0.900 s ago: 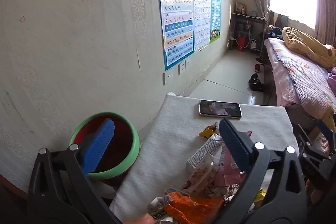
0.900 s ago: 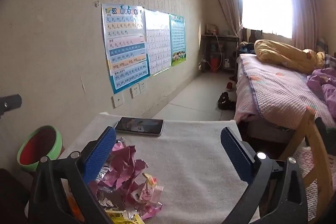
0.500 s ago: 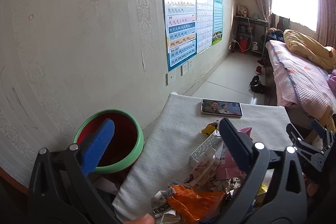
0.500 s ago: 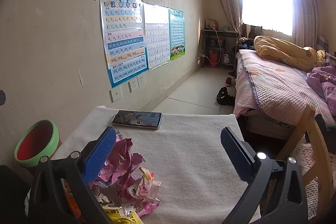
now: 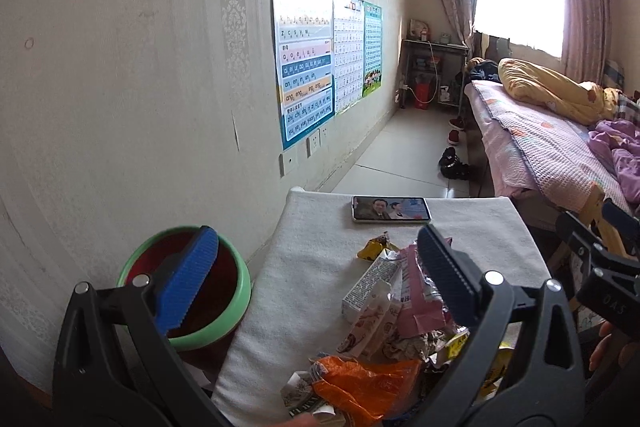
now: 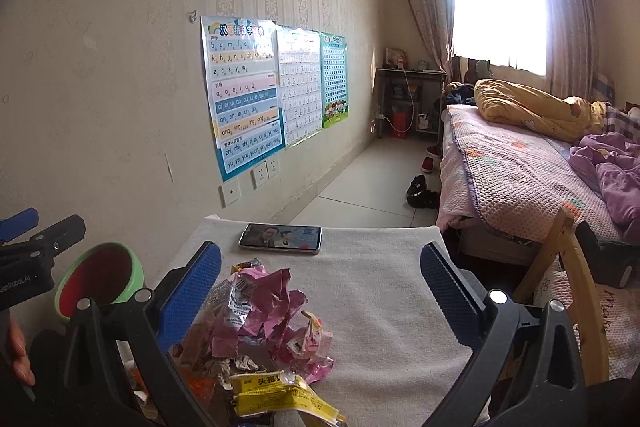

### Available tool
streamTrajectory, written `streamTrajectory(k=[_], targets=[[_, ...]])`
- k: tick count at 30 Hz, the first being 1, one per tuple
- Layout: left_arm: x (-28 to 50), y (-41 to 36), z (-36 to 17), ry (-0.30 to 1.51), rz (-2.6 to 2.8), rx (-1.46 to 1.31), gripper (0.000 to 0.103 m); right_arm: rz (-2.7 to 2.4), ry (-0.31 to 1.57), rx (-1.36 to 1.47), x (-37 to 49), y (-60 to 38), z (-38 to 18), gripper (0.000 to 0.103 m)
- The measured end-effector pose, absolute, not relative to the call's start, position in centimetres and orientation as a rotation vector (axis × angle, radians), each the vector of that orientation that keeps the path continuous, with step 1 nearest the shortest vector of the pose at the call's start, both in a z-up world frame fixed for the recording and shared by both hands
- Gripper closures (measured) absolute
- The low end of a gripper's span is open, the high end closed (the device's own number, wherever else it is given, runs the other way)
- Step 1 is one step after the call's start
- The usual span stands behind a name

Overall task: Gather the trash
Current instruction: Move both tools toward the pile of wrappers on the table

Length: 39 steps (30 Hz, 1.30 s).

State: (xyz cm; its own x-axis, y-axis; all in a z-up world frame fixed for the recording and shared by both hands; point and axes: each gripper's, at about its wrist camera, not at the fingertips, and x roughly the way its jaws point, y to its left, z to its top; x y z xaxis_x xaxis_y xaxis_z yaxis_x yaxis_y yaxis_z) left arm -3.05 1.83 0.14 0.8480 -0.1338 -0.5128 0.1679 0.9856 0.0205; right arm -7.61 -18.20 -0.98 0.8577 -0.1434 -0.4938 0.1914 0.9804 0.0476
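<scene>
Far left, off the tabletop edge: green-rimmed bin (image 5: 188, 291), red inside, sat upright by the wall. Left gripper (image 5: 316, 279) hovered with jaws wide apart, nothing gripped; its blue left pad (image 5: 186, 285) overlapped the bin in view. Tabletop (image 6: 380, 287) covered in white cloth. Trash pile (image 6: 256, 331) lay at the near left of the cloth: orange wrapper (image 5: 360, 387), white carton (image 5: 370, 285), pink foil (image 6: 272, 299), yellow packet (image 6: 276, 393). Phone (image 6: 281, 237) lay flat at the far edge, screen lit, apart from the pile. Right gripper (image 6: 320, 291) jaws also fully apart, empty, over bare cloth right of the pile. Bed (image 6: 520, 171) far right.
</scene>
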Motion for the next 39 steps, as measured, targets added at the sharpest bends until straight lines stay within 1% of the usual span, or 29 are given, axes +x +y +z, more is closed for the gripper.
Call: streamTrajectory(k=[4, 17, 26, 33, 39], targets=[[-3.6, 2.8, -0.2, 0.56, -0.171, 0.019, 0.005, -0.19, 0.525, 0.081, -8.4, -17.7, -0.7, 0.007], [-4.7, 3.1, 0.0, 0.544, -0.17, 0.032, 0.005, -0.157, 0.512, 0.092, -9.0, -16.8, 0.1, 0.007], [-4.1, 2.8, -1.2, 0.578, -0.143, 0.053, 0.005, -0.134, 0.533, 0.092, -8.0, -16.7, -1.1, 0.007], [-4.8, 3.6, -0.4, 0.573, -0.153, 0.034, 0.005, -0.136, 0.519, 0.026, -9.3, -15.4, 0.2, 0.007], [-5.3, 3.7, -0.4, 0.582, -0.17, 0.047, 0.005, -0.134, 0.501, 0.047, -9.7, -15.4, 0.8, 0.007]])
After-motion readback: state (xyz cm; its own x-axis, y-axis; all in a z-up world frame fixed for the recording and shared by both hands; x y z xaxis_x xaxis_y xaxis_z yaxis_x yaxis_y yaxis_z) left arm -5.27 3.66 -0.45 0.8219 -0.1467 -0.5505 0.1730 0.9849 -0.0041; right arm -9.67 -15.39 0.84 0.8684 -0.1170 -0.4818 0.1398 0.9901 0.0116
